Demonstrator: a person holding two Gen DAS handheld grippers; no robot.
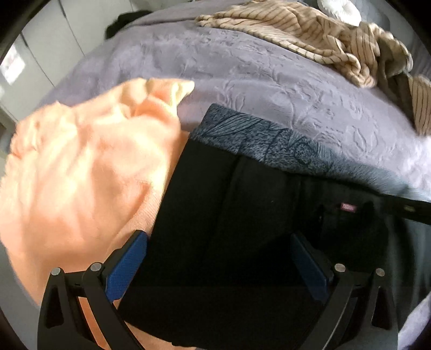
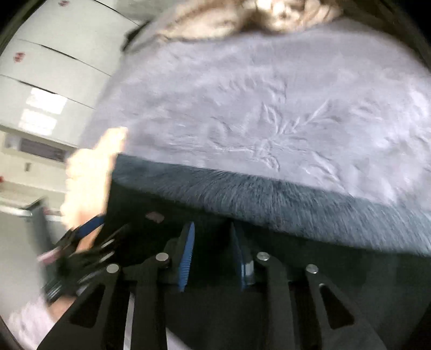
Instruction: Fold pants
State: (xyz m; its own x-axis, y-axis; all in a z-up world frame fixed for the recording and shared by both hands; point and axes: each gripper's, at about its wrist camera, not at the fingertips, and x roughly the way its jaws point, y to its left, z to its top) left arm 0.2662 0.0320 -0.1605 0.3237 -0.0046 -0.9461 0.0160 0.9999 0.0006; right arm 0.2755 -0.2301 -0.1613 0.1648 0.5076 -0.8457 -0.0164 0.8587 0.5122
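The black pants (image 1: 242, 215) lie folded on the lilac bedspread (image 1: 242, 75), their grey fleece lining (image 1: 256, 134) turned out along the far edge. My left gripper (image 1: 218, 255) is open, its blue pads either side of the pants' near part. In the right wrist view the pants (image 2: 323, 282) fill the bottom, with the fleece lining (image 2: 269, 196) beyond. My right gripper (image 2: 212, 250) has its jaws close together with dark pants cloth between them. The left gripper (image 2: 89, 228) shows blurred at the left of that view.
A peach garment (image 1: 80, 175) lies left of the pants and partly under them. A beige striped garment (image 1: 309, 35) is crumpled at the bed's far side, with a white object (image 1: 339, 10) behind it. White cupboards (image 2: 54, 67) stand beyond the bed's left edge.
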